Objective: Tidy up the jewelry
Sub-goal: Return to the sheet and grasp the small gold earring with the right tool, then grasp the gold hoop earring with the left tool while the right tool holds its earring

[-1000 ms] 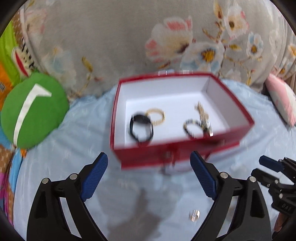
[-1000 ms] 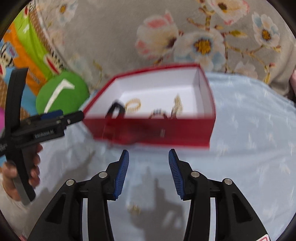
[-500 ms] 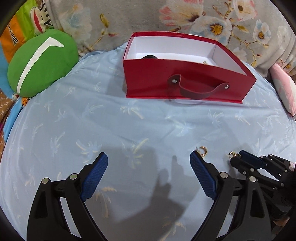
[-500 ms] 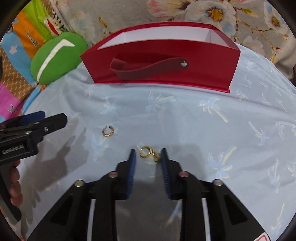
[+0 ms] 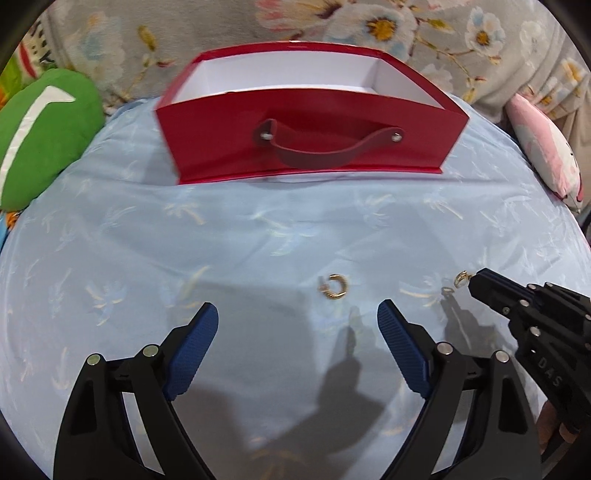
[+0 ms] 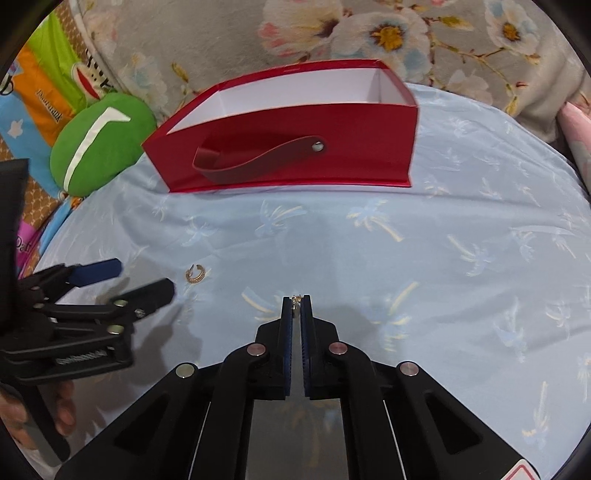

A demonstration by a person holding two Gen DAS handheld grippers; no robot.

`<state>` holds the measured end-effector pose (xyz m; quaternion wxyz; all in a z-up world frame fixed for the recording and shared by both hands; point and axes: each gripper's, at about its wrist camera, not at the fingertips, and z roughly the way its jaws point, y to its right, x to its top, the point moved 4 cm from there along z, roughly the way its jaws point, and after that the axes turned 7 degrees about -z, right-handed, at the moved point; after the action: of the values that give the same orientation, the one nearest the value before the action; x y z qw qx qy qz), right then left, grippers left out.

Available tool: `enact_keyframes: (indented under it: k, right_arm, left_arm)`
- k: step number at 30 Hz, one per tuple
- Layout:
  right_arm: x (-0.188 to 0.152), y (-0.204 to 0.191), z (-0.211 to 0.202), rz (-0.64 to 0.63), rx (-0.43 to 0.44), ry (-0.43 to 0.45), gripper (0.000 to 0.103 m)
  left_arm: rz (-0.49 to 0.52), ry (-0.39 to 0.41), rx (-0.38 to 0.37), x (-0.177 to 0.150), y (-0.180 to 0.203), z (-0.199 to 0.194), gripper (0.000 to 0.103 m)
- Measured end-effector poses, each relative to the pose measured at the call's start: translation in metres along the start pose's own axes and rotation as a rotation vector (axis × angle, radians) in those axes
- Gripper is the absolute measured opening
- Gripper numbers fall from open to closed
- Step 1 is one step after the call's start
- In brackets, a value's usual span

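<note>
R gripper (image 6: 296, 300): blue-padded fingers have just been closing and are now pinched together on a small gold earring with a dangling link (image 6: 295, 300). The piece pokes out at the fingertips, right at the light-blue palm-print bedsheet (image 6: 424, 258). In the L wrist view the same gripper (image 5: 474, 282) comes in from the lower right w/ the gold bit at its tip (image 5: 460, 278); raised letters on its black body read approx "DAS", partly cut off.

L gripper (image 5: 297, 325): fingers spread wide, having just closed a touch, nothing between them. It hangs over the sheet. A gold C-shaped hoop earring (image 5: 334, 291) lies flat on the sheet just ahead of the gap, nearer the R-side pad, not touched. In the R wrist view that hoop (image 6: 195, 274) sits just beyond the L gripper's fingertips (image 6: 142, 280); a hand (image 6: 61, 408) grips the handle at lower left.

Red open-top cardboard box, white inside, dark red strap handle on the front (image 5: 314, 147), stands on the sheet well behind both earrings. Contents hidden by the front wall.

Round green cushion w/ white stripe (image 6: 99, 144) left of the box. Behind it, colourful fabric w/ cartoon monkey face (image 6: 55, 85); print reads approx "Paul Frank", only partly legible. Grey floral blanket (image 5: 332, 26) across the back. Pink-and-white pillow (image 5: 543, 147) at right edge.
</note>
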<state>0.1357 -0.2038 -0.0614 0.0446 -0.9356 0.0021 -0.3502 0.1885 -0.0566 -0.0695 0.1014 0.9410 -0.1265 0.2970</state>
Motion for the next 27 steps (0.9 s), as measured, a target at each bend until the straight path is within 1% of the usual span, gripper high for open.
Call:
enact_keyframes:
  k: [1,2,3,4,5,7,9,10,11,12,14,18,27]
  right_arm:
    - [0.001,0.003,-0.002,0.007,-0.004,0.002,0.004]
    - [0.0,0.007,-0.005,0.017,-0.007,0.005,0.004]
    - [0.0,0.008,-0.007,0.021,-0.009,0.006,0.004]
    - [-0.001,0.011,-0.008,0.026,-0.011,0.007,0.004]
    - [-0.001,0.014,-0.01,0.033,-0.013,0.009,0.004]
    - [-0.002,0.017,-0.012,0.041,-0.014,0.009,0.004]
    - [-0.003,0.02,-0.012,0.048,-0.014,0.01,0.004]
    - [-0.004,0.021,-0.013,0.052,-0.011,0.011,0.004]
    - [-0.004,0.022,-0.013,0.055,-0.009,0.013,0.004]
    - [-0.004,0.022,-0.014,0.056,-0.006,0.016,0.004]
    - [-0.003,0.021,-0.014,0.058,-0.001,0.021,0.004]
    - [0.0,0.019,-0.02,0.058,0.01,0.039,0.004]
    - [0.016,0.01,-0.045,0.037,0.028,0.104,0.004]
  left_arm:
    - [0.002,-0.007,0.0,0.001,0.004,0.005,0.081]
    - [0.005,-0.018,-0.004,0.002,0.009,0.011,0.075]
    - [0.005,-0.028,-0.003,0.003,0.01,0.015,0.067]
    - [-0.004,-0.047,-0.003,0.003,0.012,0.022,0.064]
    - [-0.002,-0.034,0.011,0.004,0.014,0.023,0.063]
    - [0.006,-0.025,0.03,0.005,0.018,0.024,0.054]
    - [0.005,-0.018,0.034,0.006,0.019,0.023,0.039]
    - [0.006,-0.019,0.031,0.005,0.019,0.022,0.033]
    - [0.002,-0.023,0.02,0.005,0.019,0.02,0.022]
    - [-0.004,-0.028,0.009,0.005,0.017,0.02,0.018]
    - [-0.01,-0.033,-0.007,0.004,0.015,0.017,0.018]
    - [-0.013,-0.012,-0.013,0.004,0.013,0.007,0.017]
    - [-0.055,0.048,-0.032,0.013,-0.004,-0.032,0.017]
